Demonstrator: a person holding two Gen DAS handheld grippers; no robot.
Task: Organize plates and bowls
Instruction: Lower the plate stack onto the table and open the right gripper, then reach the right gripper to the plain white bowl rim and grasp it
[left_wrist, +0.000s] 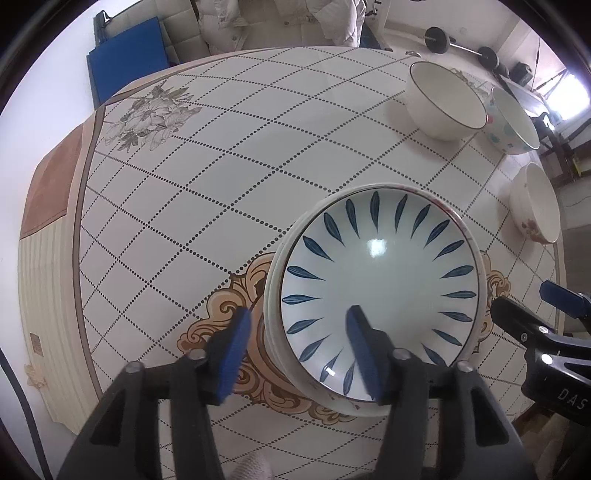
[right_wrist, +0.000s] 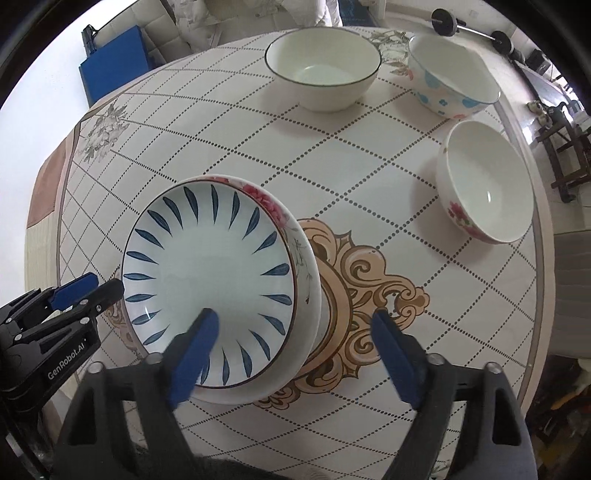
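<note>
While your two grippers flank the stack, the round table (right_wrist: 236, 122) carries everything. At its centre medallion sits the blue-leaf plate (right_wrist: 208, 275), stacked on a floral plate (right_wrist: 271, 206). Beyond it stand the dark-rimmed bowl (right_wrist: 323, 70), the dotted bowl (right_wrist: 452, 79) and the rose bowl (right_wrist: 484, 181), well apart from the stack. Your left gripper (left_wrist: 299, 354) and right gripper (right_wrist: 295, 354) both have jaws spread, straddling the plate rim, gripping nothing.
</note>
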